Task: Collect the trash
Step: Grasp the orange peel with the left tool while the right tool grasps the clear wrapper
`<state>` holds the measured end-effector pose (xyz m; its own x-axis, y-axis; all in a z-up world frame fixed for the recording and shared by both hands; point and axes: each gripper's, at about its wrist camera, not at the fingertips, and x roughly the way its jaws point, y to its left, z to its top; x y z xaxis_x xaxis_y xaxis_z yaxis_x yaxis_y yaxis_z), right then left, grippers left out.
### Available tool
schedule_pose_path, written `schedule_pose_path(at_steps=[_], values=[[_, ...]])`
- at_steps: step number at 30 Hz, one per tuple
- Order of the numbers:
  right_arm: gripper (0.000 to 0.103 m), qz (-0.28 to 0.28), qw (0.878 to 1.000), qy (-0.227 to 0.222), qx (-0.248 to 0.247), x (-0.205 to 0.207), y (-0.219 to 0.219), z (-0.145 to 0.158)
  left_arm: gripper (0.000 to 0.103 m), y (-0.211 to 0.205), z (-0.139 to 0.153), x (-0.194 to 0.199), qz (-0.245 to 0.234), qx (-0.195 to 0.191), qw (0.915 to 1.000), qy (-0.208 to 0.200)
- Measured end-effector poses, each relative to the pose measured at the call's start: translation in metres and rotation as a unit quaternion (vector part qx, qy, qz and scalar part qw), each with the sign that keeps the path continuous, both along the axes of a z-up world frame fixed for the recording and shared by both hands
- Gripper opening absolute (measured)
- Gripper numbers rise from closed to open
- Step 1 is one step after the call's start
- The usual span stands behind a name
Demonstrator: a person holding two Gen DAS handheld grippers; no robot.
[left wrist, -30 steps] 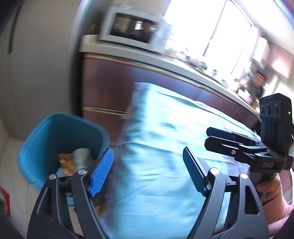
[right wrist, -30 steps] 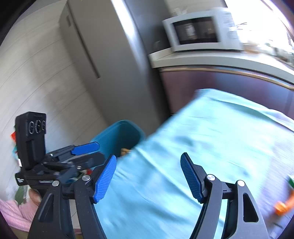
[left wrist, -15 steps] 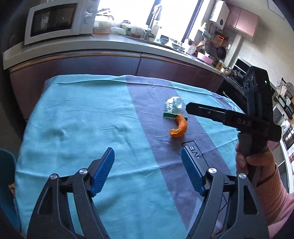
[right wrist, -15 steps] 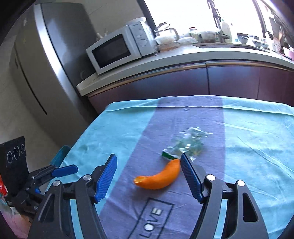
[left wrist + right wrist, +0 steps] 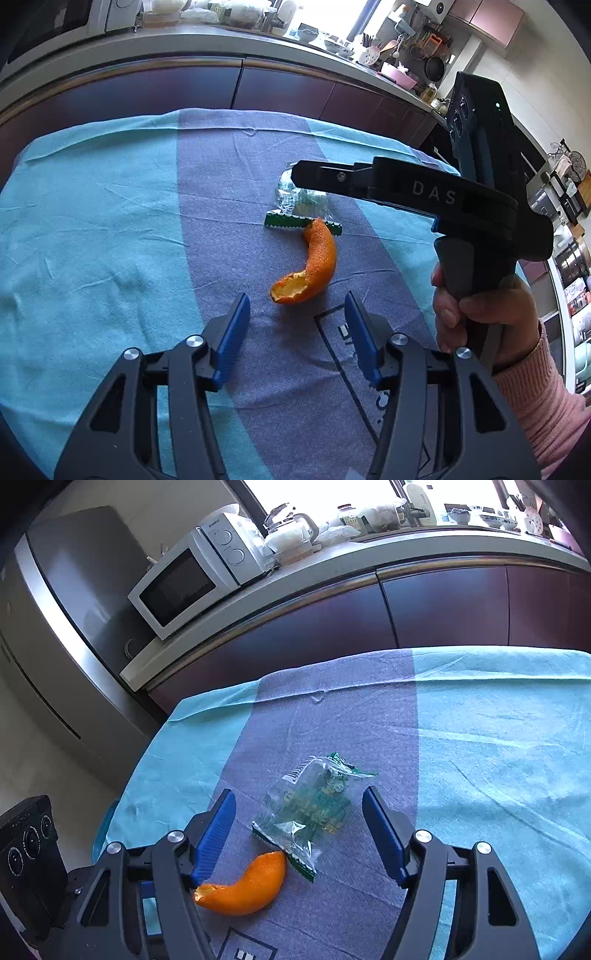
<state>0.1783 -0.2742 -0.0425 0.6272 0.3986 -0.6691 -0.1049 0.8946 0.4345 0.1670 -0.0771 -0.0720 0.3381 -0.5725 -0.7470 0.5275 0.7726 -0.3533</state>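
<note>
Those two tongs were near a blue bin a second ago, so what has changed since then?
Both swung away from the bin to the table. The left tongs now sit just short of the curved orange peel, jaws closing, nothing between them yet. The right tongs hover open around the crumpled clear plastic wrapper with green edges. Peel and wrapper lie untouched on the blue tablecloth, as half a second ago.

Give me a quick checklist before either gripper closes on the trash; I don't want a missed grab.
1. Left gripper lined up with orange peel: ok, peel just ahead of the tips.
2. Left jaws clear of the peel: ok, closing with nothing between them.
3. Right gripper lined up with plastic wrapper: ok, wrapper between the open fingers.
4. Peel and wrapper apart: not ok, the peel's tip meets the wrapper's green edge.
5. Bin within reach: cannot tell.
6. Tablecloth flat: ok, a few creases.
</note>
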Motion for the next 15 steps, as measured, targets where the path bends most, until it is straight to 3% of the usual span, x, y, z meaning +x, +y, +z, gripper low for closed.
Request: schedule_pose_path(at_steps=[7,15], values=[[0.043,0.004,1.000,0.011,0.006,0.0023,0.0006,-0.0083,0.027,-0.0094,-0.0057,0.0073,-0.001,-0.002,1.0000,0.009],[0.039,0.004,1.000,0.000,0.014,-0.0022,-0.0004,-0.0062,0.021,-0.0037,-0.0007,-0.0012,0.002,-0.001,1.0000,-0.006]])
